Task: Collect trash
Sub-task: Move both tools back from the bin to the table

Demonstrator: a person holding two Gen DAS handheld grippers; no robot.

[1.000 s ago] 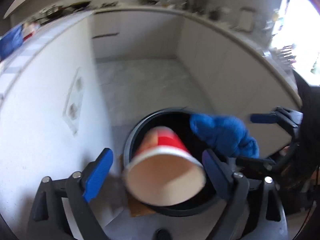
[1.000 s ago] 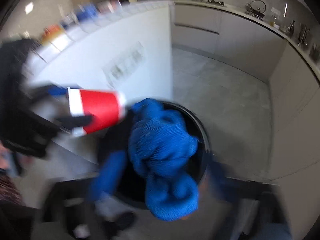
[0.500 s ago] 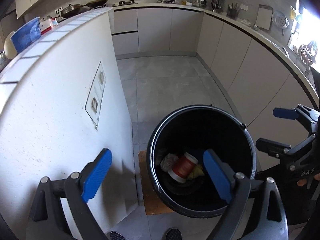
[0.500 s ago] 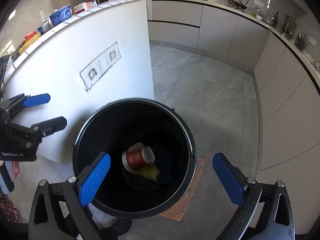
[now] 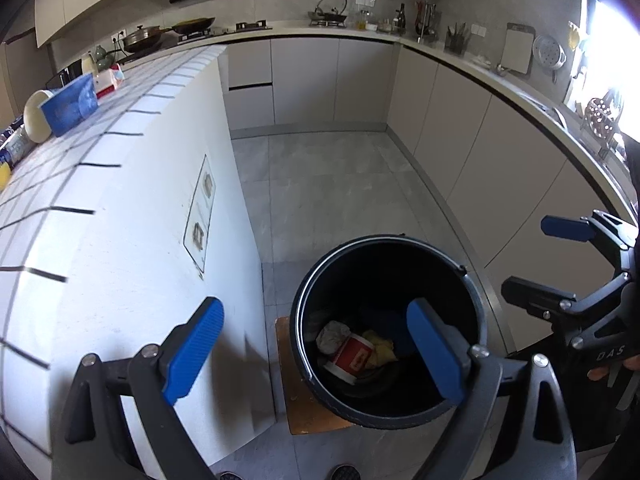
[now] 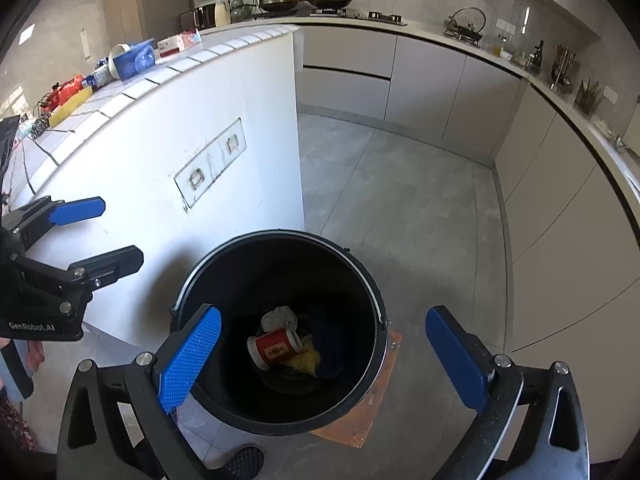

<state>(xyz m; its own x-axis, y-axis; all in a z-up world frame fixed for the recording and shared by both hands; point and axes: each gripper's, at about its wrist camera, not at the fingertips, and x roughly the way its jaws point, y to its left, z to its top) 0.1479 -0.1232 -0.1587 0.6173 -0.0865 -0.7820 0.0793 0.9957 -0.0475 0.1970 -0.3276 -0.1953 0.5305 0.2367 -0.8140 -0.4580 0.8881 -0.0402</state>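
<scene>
A black round bin (image 6: 280,412) stands on the grey tiled floor (image 6: 400,200) at the near end of a white island (image 6: 160,152), resting on a small brown board (image 6: 360,420) whose corner pokes out on the right. Down in the bottom of the bin lies a red paper cup (image 6: 275,348) on its side, its white rim toward the left, touching a crumpled white wad (image 6: 280,317) on its far side and a bit of yellow wrapper (image 6: 306,358) on its near right; a dark blue cloth (image 6: 328,336) is bunched just to the right of them, hard to make out in the shadow. Both grippers hang above the bin, pointing down into it. The left gripper (image 5: 316,354) has its blue pads spread wide with nothing between them, one pad over the island's side wall, the other over the bin's opening. The right gripper (image 6: 324,360) is spread just as wide and empty too, its pads straddling the bin. Neither touches the bin or the trash. Up on the island's tiled top, at the far left, sit a blue box (image 6: 136,60), a red packet (image 6: 66,88) and something yellow (image 6: 70,110). Pale cabinets (image 6: 432,88) run around the far and right sides under a counter carrying a kettle (image 6: 466,24) and pans (image 6: 276,0).
</scene>
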